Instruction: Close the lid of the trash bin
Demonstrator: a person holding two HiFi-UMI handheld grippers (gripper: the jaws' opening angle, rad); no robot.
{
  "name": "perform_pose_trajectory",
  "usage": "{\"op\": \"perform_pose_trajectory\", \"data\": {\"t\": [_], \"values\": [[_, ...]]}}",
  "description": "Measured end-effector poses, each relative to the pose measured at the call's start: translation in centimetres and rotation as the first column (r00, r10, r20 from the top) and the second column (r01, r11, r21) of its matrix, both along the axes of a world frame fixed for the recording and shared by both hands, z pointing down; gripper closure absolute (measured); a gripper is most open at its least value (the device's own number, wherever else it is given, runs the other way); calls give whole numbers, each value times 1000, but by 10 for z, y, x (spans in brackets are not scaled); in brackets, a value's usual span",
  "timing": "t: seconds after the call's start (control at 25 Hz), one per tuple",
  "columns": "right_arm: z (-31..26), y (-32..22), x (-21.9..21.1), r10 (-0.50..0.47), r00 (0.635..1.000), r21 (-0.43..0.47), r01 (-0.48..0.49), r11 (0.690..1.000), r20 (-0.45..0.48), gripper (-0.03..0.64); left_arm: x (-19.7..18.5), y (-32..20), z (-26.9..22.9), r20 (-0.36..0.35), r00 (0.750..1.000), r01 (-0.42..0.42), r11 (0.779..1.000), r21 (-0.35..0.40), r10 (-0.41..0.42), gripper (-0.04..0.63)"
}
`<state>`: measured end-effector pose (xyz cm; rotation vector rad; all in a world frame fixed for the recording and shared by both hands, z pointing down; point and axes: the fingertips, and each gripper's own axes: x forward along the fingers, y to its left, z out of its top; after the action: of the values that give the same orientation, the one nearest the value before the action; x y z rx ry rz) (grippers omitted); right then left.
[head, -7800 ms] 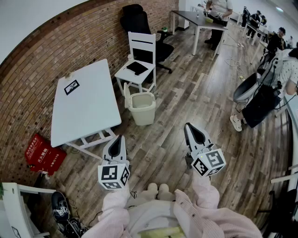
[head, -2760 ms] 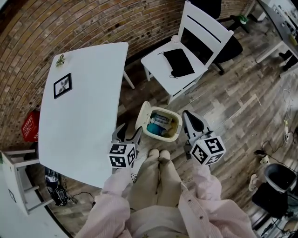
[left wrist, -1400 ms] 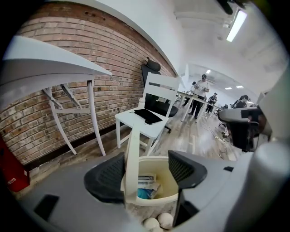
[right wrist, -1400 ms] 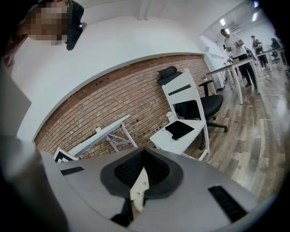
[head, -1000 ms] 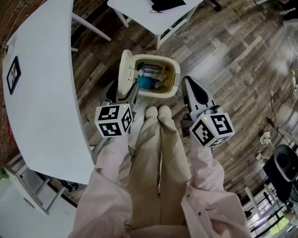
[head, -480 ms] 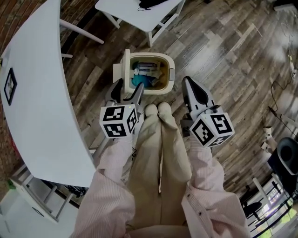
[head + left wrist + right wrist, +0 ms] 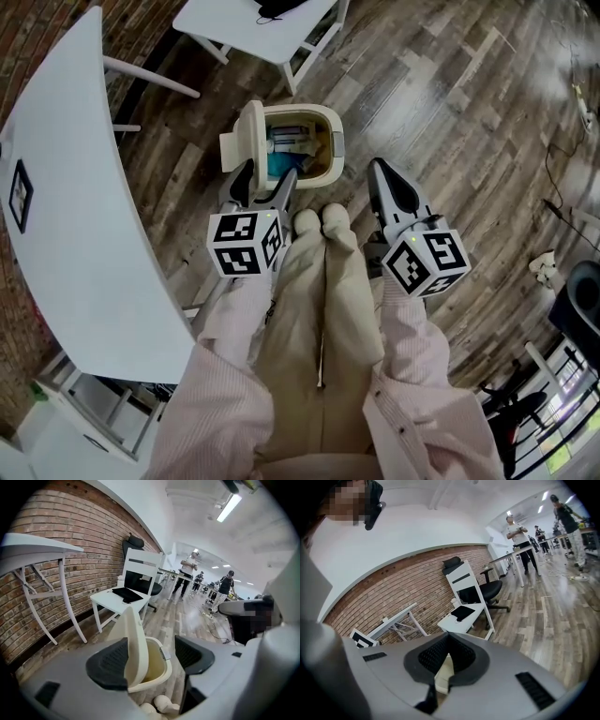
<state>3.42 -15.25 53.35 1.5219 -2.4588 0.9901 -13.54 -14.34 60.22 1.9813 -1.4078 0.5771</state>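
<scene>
— In the head view, where is the trash bin (image 7: pixel 330 155)?
— On the wooden floor (image 7: pixel 441 103), just ahead of the person's shoes (image 7: pixel 319 221). Its lid (image 7: pixel 246 139) stands up at the bin's left side. The left tool (image 7: pixel 269 172) reaches to that lid. The right tool (image 7: pixel 382 174) hangs just beside the bin.
— And the left gripper view?
— The jaws are wide apart, with the upright lid (image 7: pixel 136 637) between them, close by the left pad. Whether they touch, I cannot tell.
— The right gripper view?
— The jaws are pressed together, gripping nothing. A cream sliver of the bin shows beyond them.
</scene>
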Motion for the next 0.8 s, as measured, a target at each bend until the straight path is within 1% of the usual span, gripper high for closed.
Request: {"op": "perform_pose_trajectory", "data": {"t": [0.28, 0.64, 0.8], "values": [[8, 2, 7, 14, 1000, -13, -14, 1000, -9, 614, 20, -1, 10, -23, 999, -40, 999, -16, 40, 291], [30, 5, 20, 11, 1000, -48, -11, 999, -8, 614, 49, -4, 29, -69, 996, -60, 998, -33, 57, 293], [42, 8, 24, 9, 1000, -65, -10, 998, -10, 614, 60, -5, 41, -91, 994, -69, 997, -44, 65, 309]]}}
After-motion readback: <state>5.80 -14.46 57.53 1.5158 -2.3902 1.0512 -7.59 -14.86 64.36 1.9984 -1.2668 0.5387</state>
